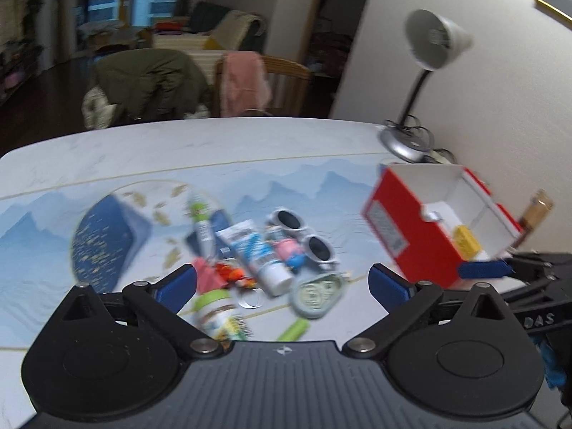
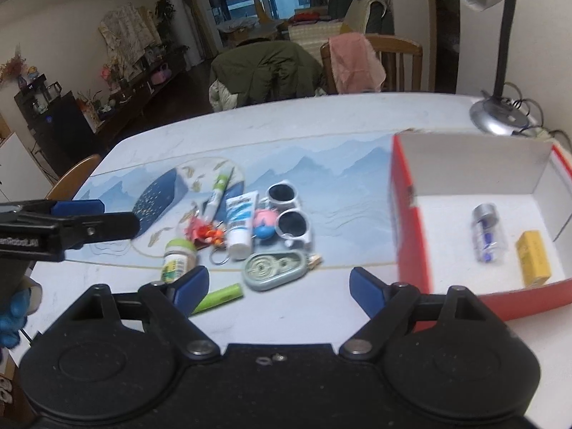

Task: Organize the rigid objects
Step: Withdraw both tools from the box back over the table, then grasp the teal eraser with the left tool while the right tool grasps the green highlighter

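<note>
A pile of small objects lies mid-table: white sunglasses (image 2: pixel 289 214), a white-blue tube (image 2: pixel 241 223), a pink-blue toy (image 2: pixel 264 222), a grey-green oval case (image 2: pixel 275 270), a green battery (image 2: pixel 220 297), a small jar (image 2: pixel 177 256), a red keychain (image 2: pixel 202 232) and a green-capped tube (image 2: pixel 218 193). A red box (image 2: pixel 411 221) with white inside stands at the right and holds a clear vial (image 2: pixel 488 233) and a yellow block (image 2: pixel 533 258). My right gripper (image 2: pixel 279 284) is open and empty above the table's near edge. My left gripper (image 1: pixel 282 282) is open and empty over the pile.
A grey desk lamp (image 2: pixel 500 114) with cables stands at the far right corner by the wall. Chairs with a green jacket (image 2: pixel 266 68) and a pink cloth (image 2: pixel 354 60) stand behind the table. A printed blue mat (image 2: pixel 339 178) covers the table's middle.
</note>
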A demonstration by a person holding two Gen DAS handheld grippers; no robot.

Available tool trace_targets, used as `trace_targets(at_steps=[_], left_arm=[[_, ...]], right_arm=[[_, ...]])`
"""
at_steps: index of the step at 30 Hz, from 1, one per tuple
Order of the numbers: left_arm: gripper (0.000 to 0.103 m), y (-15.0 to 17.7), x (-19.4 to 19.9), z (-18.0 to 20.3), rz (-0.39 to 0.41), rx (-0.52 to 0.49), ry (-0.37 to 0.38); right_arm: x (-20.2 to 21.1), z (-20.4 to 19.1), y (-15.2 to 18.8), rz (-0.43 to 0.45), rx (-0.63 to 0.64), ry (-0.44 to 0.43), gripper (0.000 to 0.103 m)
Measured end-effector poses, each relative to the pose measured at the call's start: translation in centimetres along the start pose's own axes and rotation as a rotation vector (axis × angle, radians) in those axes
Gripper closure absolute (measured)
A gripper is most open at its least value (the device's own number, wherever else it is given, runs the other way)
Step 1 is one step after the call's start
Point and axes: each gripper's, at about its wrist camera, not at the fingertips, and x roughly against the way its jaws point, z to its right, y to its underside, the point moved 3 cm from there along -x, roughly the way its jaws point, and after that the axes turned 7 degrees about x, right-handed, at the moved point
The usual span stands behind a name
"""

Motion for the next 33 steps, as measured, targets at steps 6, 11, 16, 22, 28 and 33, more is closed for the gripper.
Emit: trace_targets(at_steps=[6,11,16,22,28,33], left_arm=[[0.000,1.7,-0.7,-3.5,0.006,-0.008,-0.052],[0.000,4.6,-1.2,-4.6,0.007,-0.059,-0.044],[0.000,7.2,-2.3,-4.9,-0.021,-0.073,-0.050],[0.000,9.1,-3.8,-5.0,-0.043,-0.090,-0.064],[0.000,10.0,-4.9,-5.2,-0.052,-0.066,-0.066],[0.001,10.0,-5.7,-5.6,-0.055,-0.032,-0.072]], right_arm=[[-2.3,-2.7,0.5,-0.022,0.004,-0.027,0.015],[-4.4,-4.2,0.8,-0.052,-0.001,-0.034,0.015],[-6.9,-5.2,0.8,-0.103,0.000,-0.010,0.015],[-9.8,-5.8,1.0,-0.164,-0.052,-0.004,0.022],[-12.1,-6.2,1.2,-0.214,-0.094,0.010,0.028],[-13.5,-6.5,1.2,-0.243,-0.107,0.021,0.036]])
